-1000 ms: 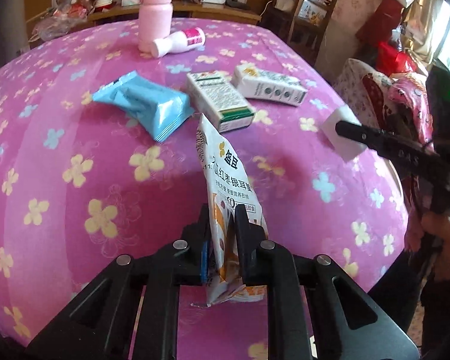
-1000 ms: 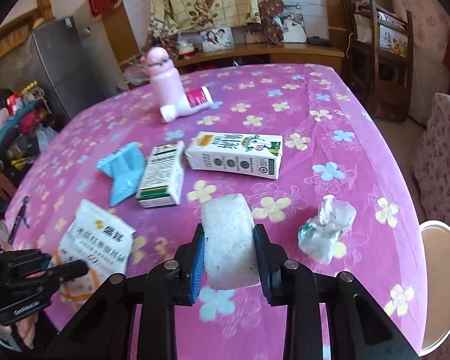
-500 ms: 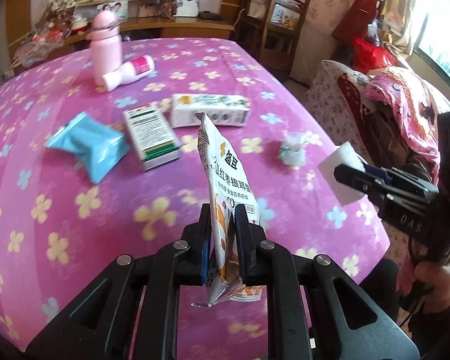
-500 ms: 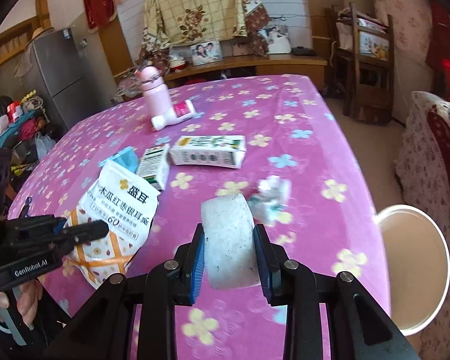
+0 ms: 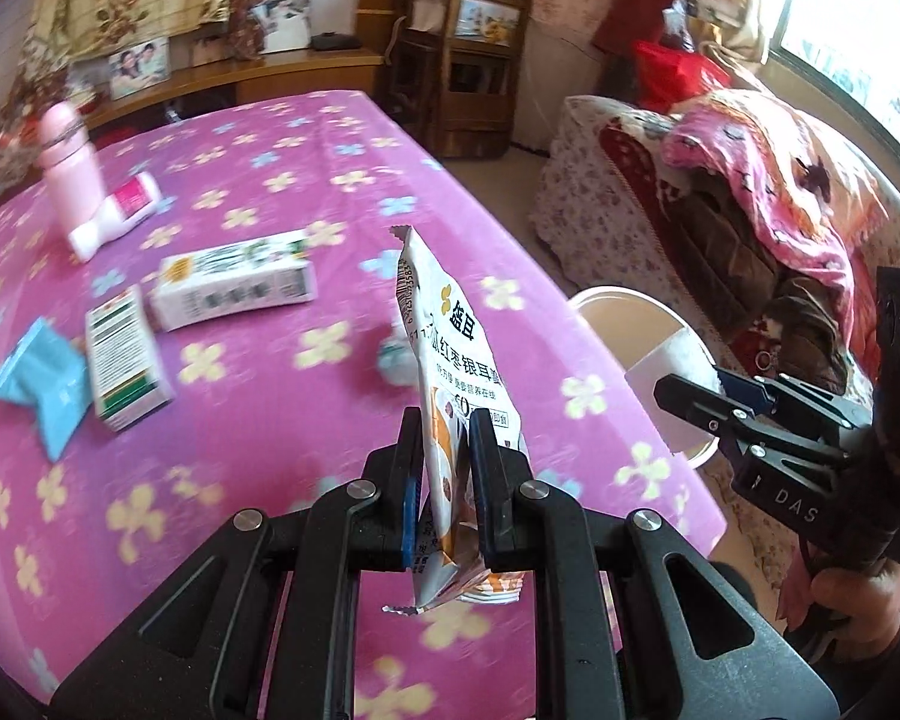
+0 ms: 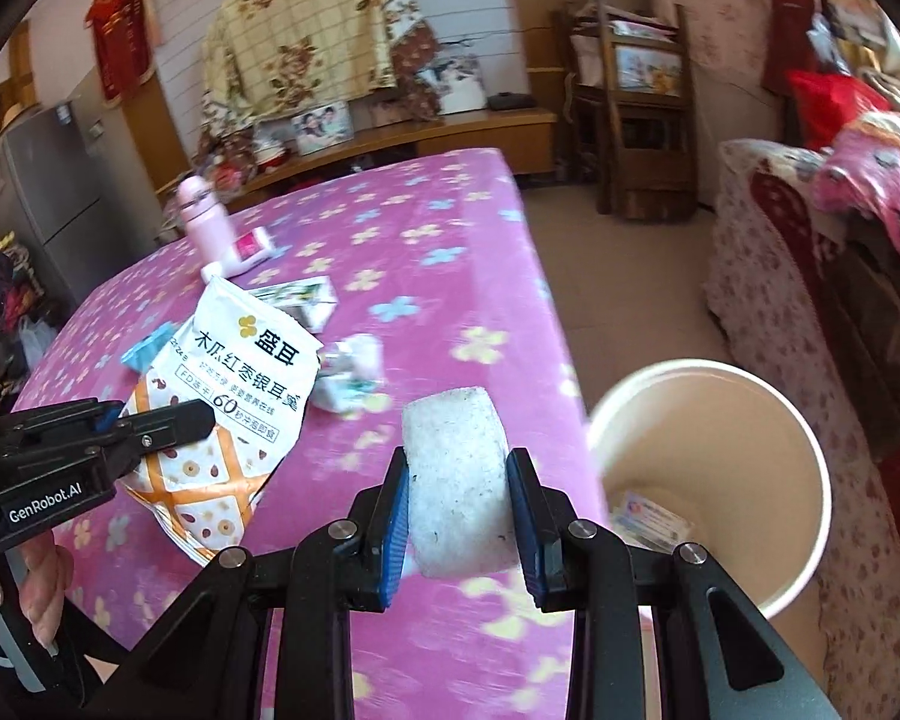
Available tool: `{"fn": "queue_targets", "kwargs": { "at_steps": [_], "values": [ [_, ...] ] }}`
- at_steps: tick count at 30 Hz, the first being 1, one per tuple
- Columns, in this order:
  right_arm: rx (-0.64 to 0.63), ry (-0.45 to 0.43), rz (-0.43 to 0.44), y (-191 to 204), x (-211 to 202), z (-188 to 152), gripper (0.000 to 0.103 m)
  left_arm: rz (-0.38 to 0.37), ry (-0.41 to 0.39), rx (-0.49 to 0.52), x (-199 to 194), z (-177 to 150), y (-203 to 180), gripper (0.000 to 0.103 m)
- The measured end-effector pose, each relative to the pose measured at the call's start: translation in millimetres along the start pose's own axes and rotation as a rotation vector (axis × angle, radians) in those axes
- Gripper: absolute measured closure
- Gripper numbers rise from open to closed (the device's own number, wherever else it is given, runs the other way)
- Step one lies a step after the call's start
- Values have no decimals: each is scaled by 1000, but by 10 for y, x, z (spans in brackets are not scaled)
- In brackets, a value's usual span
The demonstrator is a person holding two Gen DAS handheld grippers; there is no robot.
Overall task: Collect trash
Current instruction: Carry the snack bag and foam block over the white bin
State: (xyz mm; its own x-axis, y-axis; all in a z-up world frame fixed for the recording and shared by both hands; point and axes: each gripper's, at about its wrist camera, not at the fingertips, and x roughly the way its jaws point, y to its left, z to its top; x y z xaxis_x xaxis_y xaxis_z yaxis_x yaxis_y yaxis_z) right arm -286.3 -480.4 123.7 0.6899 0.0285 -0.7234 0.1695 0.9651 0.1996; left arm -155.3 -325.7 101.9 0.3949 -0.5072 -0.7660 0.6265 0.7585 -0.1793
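My left gripper [image 5: 441, 420] is shut on a white snack packet [image 5: 450, 330] with an orange pattern, held upright over the pink flowered table [image 5: 270, 450]. My right gripper [image 6: 455, 462] is shut on a white foam block [image 6: 450, 480] near the table's right edge. Just right of it, a round white bin [image 6: 690, 363] stands on the floor with a small wrapper [image 6: 648, 516] at its bottom. A crumpled wrapper [image 6: 351, 372] lies on the table between the two grippers. The right wrist view shows the left gripper [image 6: 198, 417] and its packet [image 6: 240, 372] at the left.
On the table lie a milk carton [image 5: 234, 288], a green-and-white box [image 5: 126, 360], a blue packet [image 5: 42, 390], a pink bottle [image 5: 69, 168] and a white tube [image 5: 120, 216]. A sofa with a pink blanket [image 5: 750, 180] stands beyond the bin; a wooden chair [image 5: 468, 60] is behind.
Both grippers have swung right across the table toward its right edge, still holding the packet and the foam block. The white bin has come into both views.
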Motion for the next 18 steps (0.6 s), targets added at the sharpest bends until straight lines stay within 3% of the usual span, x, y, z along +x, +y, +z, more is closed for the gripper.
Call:
{"fn": "queue_targets", "kwargs": {
  "at_steps": [18],
  "values": [
    [176, 46, -121, -1173, 32, -236, 73, -100, 39, 68, 729, 440, -1005, 93]
  ]
}}
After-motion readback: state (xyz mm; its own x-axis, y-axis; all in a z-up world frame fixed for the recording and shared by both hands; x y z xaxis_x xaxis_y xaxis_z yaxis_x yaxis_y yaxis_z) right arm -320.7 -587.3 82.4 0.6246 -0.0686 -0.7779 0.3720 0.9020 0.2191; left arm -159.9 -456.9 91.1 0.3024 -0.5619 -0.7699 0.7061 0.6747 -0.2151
